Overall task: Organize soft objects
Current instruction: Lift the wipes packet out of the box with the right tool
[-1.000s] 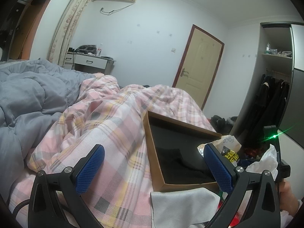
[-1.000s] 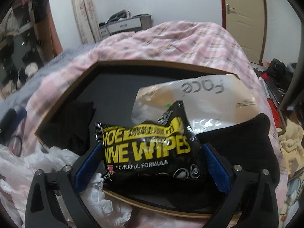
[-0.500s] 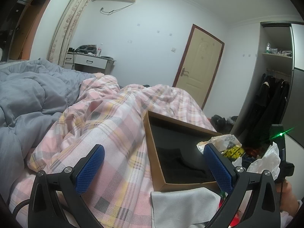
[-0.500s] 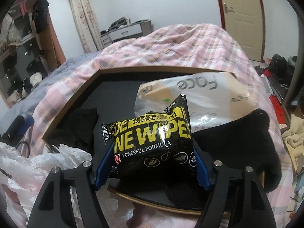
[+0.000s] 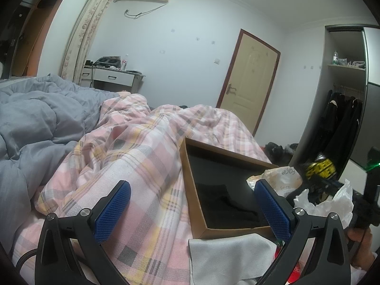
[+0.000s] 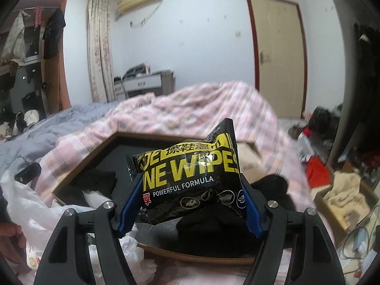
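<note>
While the right tongs pinch the wipes pack from both sides, its blue pads press into the pack's lower corners at the centre of the right-wrist frame. These jaws have just been closing, and the pack sits between them, lifted clear above the box on the bed. I judge the pack light, squashy and glossy, so it could slip; a hold across its full middle looks safer than at the crimped ends. The left tongs stand spread wide at the bottom of the left-wrist frame, holding nothing, hovering over the plaid quilt. Behind them lies the box, with a dark cloth inside and a "Face" bag at its right corner. Farther right, the pack shows, blurred.
</note>
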Available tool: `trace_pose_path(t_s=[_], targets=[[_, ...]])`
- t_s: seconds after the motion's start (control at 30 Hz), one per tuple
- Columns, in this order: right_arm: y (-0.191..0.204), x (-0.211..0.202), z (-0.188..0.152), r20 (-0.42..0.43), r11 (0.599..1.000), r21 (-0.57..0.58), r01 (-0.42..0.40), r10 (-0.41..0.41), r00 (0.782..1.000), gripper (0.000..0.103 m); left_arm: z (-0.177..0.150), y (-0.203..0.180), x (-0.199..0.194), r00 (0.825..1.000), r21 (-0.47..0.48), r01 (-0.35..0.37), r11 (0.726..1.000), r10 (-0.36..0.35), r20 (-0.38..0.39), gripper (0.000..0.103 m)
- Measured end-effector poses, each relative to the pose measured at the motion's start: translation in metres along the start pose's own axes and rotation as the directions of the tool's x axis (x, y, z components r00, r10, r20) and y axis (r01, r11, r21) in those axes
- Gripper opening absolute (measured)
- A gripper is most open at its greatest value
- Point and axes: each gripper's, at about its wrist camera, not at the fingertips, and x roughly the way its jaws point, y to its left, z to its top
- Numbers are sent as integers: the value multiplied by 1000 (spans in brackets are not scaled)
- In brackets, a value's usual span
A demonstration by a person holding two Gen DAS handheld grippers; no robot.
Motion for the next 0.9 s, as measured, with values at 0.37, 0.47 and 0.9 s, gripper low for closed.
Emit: trace_pose_path(t_s=[0.37,0.47,0.9], targets=[[-17,-46,1,221,995,49,90,-99,970,72,0,1,-1,1000,2,-1,1000,1,-1,103],[-16,-48,0,224,995,34,89,-94,970,72,0,0,0,1000,2,-1,1000,1,-1,103],[-10,-28,-11,43,981,-79,-175,178,983,73,0,-1,0,1000,4,-2,1000,2,-2,103]])
